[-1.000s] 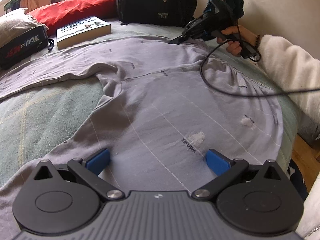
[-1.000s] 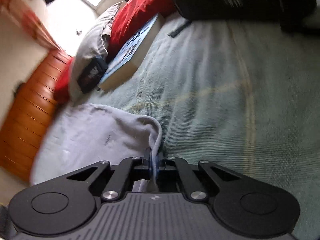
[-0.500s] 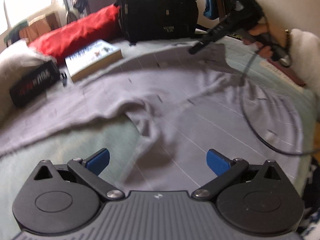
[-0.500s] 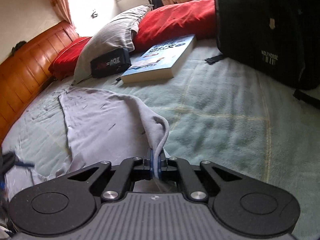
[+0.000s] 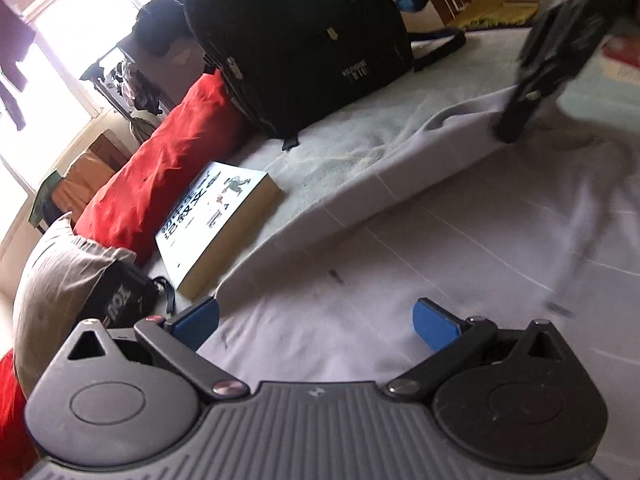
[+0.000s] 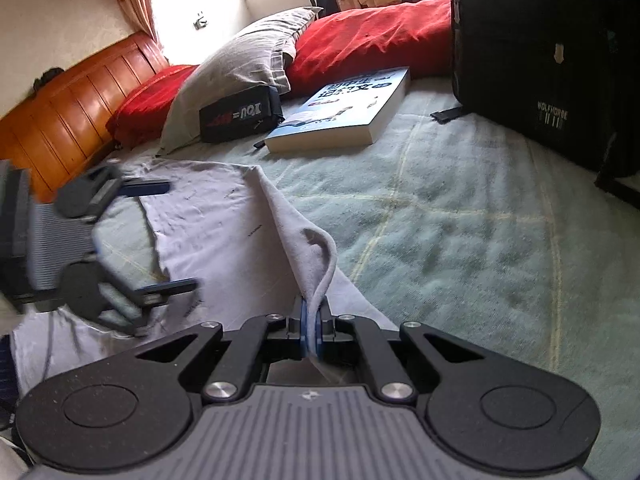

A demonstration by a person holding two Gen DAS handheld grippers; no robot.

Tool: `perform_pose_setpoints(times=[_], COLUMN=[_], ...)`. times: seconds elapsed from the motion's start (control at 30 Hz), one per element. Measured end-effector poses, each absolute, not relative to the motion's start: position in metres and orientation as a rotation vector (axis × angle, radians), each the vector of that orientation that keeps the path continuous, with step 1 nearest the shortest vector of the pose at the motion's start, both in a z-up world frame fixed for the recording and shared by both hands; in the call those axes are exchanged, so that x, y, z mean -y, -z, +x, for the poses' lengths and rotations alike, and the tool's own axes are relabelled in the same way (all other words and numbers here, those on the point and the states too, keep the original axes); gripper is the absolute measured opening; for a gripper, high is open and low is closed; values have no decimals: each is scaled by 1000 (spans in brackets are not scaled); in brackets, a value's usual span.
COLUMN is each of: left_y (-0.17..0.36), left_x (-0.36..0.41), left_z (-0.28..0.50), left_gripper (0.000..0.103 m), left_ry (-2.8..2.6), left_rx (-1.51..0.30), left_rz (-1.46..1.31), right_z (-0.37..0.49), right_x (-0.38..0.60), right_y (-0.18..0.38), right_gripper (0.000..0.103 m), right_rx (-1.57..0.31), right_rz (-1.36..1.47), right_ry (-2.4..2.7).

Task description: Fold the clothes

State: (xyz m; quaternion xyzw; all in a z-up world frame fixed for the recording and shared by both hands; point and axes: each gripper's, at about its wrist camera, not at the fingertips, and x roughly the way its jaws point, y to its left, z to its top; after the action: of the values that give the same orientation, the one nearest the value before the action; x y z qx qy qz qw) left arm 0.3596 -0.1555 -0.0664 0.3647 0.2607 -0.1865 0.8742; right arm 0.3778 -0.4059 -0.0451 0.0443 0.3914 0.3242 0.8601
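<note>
Grey shirt (image 6: 224,220), spread on green bedspread (image 6: 460,240): edge pinched in right gripper (image 6: 311,330), left gripper (image 5: 316,320) agape above cloth; risk judged: thin bite slipping free, fold dropping askew, or hem snagging book (image 6: 344,114).

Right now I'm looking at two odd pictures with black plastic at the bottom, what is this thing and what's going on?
Nothing robotic: a person holds a two-finger gripper in each hand, each with a wide-angle camera looking along its fingers. The black plastic is the gripper itself. One picture comes from the left gripper; its blue-tipped fingers stand apart, holding nothing, above a pale grey shirt spread on a green bedspread. The other comes from the right gripper, shut on a fold of that shirt's edge and lifting it. Farther back lie a book, a black backpack, a small black pouch, and red pillows.
</note>
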Motion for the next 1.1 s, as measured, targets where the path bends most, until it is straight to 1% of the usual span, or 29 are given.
perform_pose_setpoints(times=[0.17, 0.37, 0.57, 0.67, 0.7, 0.9, 0.97, 1.0, 1.03, 1.07, 1.1], left_y=[78, 89, 93, 92, 92, 101, 104, 106, 108, 109, 106], left_x=[159, 159, 157, 156, 155, 159, 160, 161, 163, 165, 165], left_z=[375, 376, 370, 368, 367, 365, 364, 363, 361, 358, 354], left_gripper=[102, 102, 101, 96, 91, 80, 67, 49, 29, 20, 6], left_ry=[346, 298, 295, 307, 318, 374, 392, 402, 419, 430, 428], left_rx=[-487, -401, -368, -368, -369, -385, -390, -393, -402, -407, -404], left_rz=[822, 955, 971, 970, 976, 1047, 1072, 1084, 1099, 1110, 1118], right_z=[362, 334, 304, 292, 290, 287, 286, 285, 285, 284, 284], right_x=[404, 398, 384, 372, 370, 368, 368, 367, 366, 365, 363], right_y=[41, 34, 38, 46, 49, 53, 52, 52, 52, 52, 53], right_gripper=[6, 6, 6, 6, 6, 6, 6, 6, 6, 6, 6], right_rx=[-787, -743, -695, -677, -677, -674, -668, -664, -661, -658, -656], right_rz=[66, 14, -120, -241, -266, -273, -272, -275, -282, -290, -299], right_ry=[-679, -704, -699, -663, -656, -654, -652, -648, -643, -637, -632])
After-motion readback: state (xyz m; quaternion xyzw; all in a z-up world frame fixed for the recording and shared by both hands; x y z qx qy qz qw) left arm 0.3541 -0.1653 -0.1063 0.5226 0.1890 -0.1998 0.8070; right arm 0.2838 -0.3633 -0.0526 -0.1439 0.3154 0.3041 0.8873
